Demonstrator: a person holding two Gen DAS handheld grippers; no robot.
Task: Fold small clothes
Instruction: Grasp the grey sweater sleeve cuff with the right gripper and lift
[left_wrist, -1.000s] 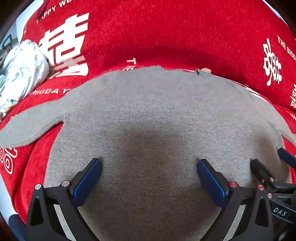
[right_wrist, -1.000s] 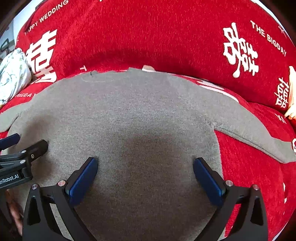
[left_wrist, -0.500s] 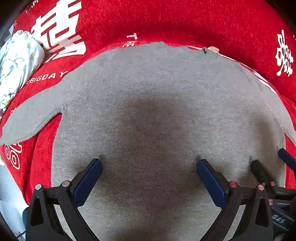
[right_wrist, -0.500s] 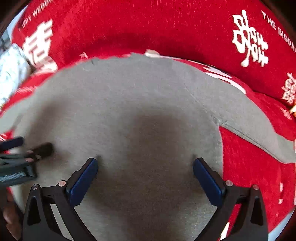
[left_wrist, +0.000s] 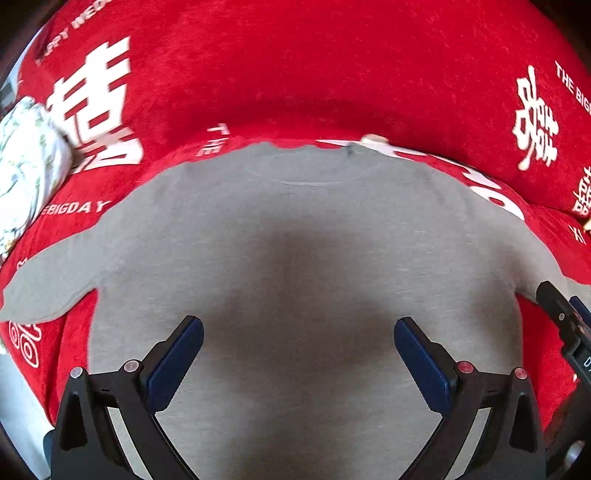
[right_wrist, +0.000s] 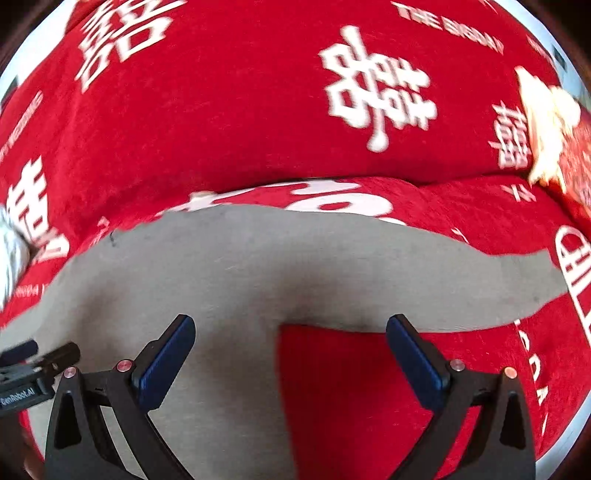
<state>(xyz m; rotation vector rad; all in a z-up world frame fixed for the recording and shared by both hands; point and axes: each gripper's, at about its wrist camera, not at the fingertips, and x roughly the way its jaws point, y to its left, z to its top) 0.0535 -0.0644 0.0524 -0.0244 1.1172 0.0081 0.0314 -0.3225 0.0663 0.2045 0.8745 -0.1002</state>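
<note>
A small grey long-sleeved top (left_wrist: 303, 258) lies flat on a red cover, neckline away from me. In the left wrist view my left gripper (left_wrist: 298, 336) hovers open over the lower middle of its body; the left sleeve (left_wrist: 44, 291) sticks out sideways. In the right wrist view my right gripper (right_wrist: 290, 332) is open above the top's right side edge, just under the armpit, with the right sleeve (right_wrist: 480, 280) stretching off to the right. Nothing is between either gripper's fingers. The other gripper's tips show at each view's edge.
The red cover (left_wrist: 295, 74) with white lettering spans the whole surface and rises at the back. A white floral cloth bundle (left_wrist: 26, 162) sits at the far left. A pale cream object (right_wrist: 543, 122) lies at the far right.
My right gripper has swung right, from over the body to the right side edge and sleeve. My left gripper pulled back a little over the body. Both stayed open.
</note>
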